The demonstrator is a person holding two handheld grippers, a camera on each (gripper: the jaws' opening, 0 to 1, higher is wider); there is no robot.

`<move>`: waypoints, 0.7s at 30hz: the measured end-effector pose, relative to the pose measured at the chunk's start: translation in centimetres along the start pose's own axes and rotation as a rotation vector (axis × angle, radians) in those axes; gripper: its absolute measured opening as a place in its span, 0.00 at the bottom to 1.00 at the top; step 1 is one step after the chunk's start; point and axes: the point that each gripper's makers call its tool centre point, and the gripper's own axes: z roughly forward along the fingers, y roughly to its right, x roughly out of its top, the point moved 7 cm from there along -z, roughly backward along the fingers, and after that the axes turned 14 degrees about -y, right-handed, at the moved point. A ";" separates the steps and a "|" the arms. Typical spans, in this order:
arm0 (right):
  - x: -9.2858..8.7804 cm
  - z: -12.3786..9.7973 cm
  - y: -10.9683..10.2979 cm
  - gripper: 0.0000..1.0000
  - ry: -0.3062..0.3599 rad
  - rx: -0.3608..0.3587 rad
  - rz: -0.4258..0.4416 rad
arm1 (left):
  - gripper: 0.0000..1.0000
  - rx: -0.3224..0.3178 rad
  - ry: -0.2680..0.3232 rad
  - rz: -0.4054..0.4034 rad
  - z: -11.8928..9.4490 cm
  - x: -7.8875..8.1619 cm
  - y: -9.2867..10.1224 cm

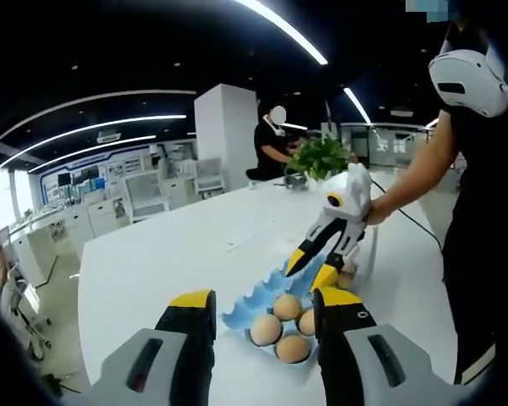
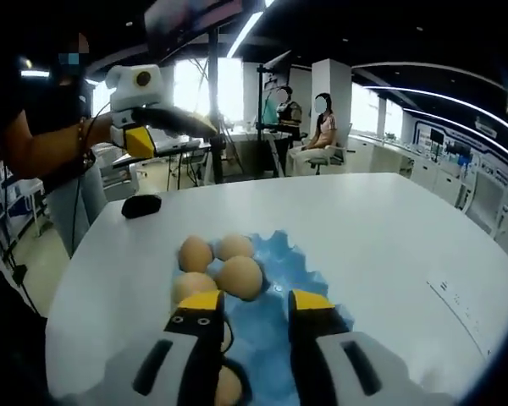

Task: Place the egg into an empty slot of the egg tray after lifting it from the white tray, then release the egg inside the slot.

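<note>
Here the blue egg tray on the white table serves as the landmark. In the right gripper view, the right gripper hangs directly over the tray, its yellow-tipped jaws apart with blue tray surface visible between them and nothing held. Four brown eggs sit in the tray's slots on the side away from the camera and toward the person: one egg lies just beyond the left jaw tip, a second egg and a third lie farther back, and a fourth is partly behind the left jaw. A further egg shows low beside that jaw; whether it rests in the tray or outside it cannot be told. Beyond the tray, well apart, a dark flat object lies near the table edge, and the left gripper is held above that edge, jaws narrow, with no egg seen between them.

In the left gripper view, the left gripper's own jaws stand apart and empty before the tray, which holds eggs at its near end. The right gripper points down over the tray's far end. A potted plant stands well behind the tray.
</note>
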 end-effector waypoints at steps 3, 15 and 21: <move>-0.7 -0.7 0.3 0.30 0.003 -0.013 0.022 | 0.46 -0.003 0.003 0.001 0.0 0.0 0.0; -3.4 -3.9 1.5 0.29 -0.008 -0.080 0.070 | 0.46 -0.007 0.003 0.004 0.4 0.2 0.1; -4.8 -5.3 1.6 0.29 -0.022 -0.100 0.086 | 0.46 -0.008 0.001 0.001 0.4 0.2 0.1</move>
